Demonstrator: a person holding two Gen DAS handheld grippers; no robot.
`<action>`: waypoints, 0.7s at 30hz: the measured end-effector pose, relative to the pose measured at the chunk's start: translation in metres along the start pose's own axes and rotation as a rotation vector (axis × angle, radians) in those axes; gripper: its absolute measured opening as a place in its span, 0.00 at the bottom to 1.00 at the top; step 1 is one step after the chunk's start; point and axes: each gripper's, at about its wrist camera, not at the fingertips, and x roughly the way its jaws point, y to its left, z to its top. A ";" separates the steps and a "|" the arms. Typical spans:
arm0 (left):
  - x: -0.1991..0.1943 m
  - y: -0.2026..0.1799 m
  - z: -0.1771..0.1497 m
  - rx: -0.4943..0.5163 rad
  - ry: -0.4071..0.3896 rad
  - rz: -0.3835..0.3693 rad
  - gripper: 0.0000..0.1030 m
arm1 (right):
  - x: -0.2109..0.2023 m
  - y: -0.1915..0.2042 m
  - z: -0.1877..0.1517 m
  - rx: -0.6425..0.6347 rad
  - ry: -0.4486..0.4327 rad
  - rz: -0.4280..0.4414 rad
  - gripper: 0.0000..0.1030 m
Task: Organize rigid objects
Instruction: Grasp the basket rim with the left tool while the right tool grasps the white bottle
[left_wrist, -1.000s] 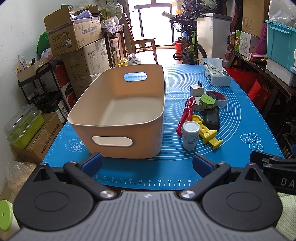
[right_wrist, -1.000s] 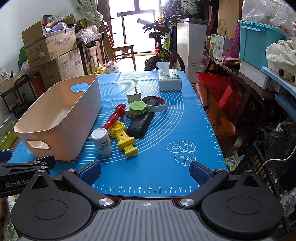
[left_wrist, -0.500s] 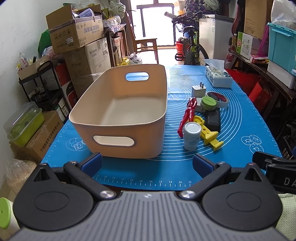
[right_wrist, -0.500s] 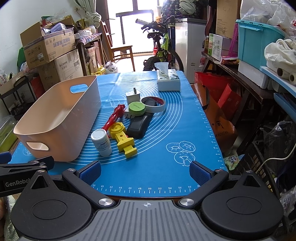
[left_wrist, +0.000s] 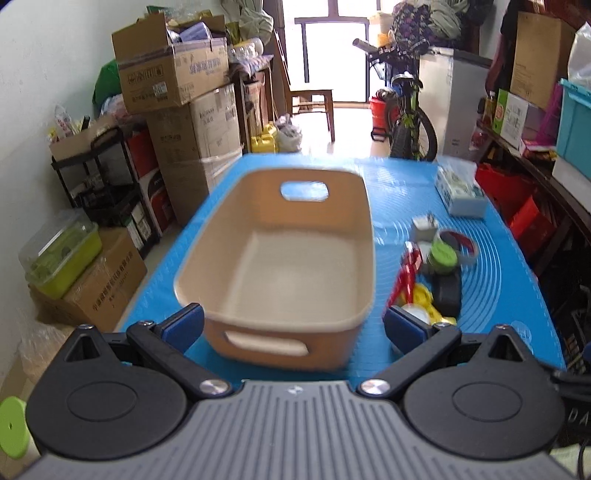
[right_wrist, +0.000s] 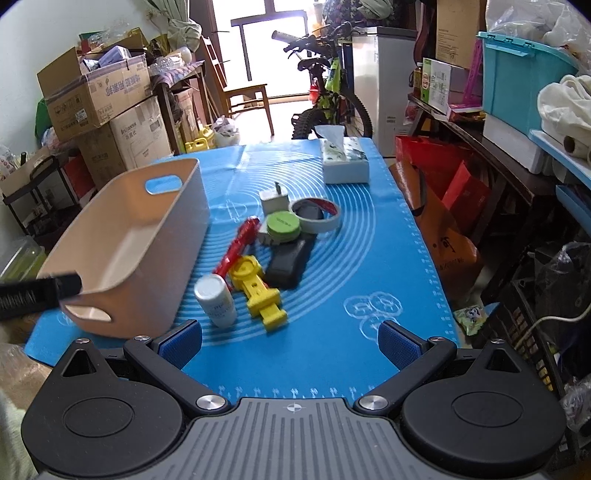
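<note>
Empty beige bin (right_wrist: 140, 236) stands left of clustered small objects (right_wrist: 273, 251).

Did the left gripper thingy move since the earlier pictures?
Yes. The left gripper rose and went forward: in its view the beige bin sits lower and closer, its near rim between the fingers, where earlier it stood well beyond them.

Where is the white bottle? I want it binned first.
Right wrist view: the white bottle stands on the blue mat between the beige bin and the yellow tool.
</note>
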 end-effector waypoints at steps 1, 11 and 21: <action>0.001 0.003 0.007 0.003 -0.004 0.002 1.00 | 0.002 0.002 0.005 -0.003 -0.003 0.004 0.98; 0.038 0.038 0.038 0.012 0.063 0.048 1.00 | 0.039 0.013 0.049 -0.036 -0.008 0.058 0.98; 0.085 0.074 0.042 -0.006 0.153 0.085 0.99 | 0.106 0.029 0.056 -0.081 0.064 0.117 0.98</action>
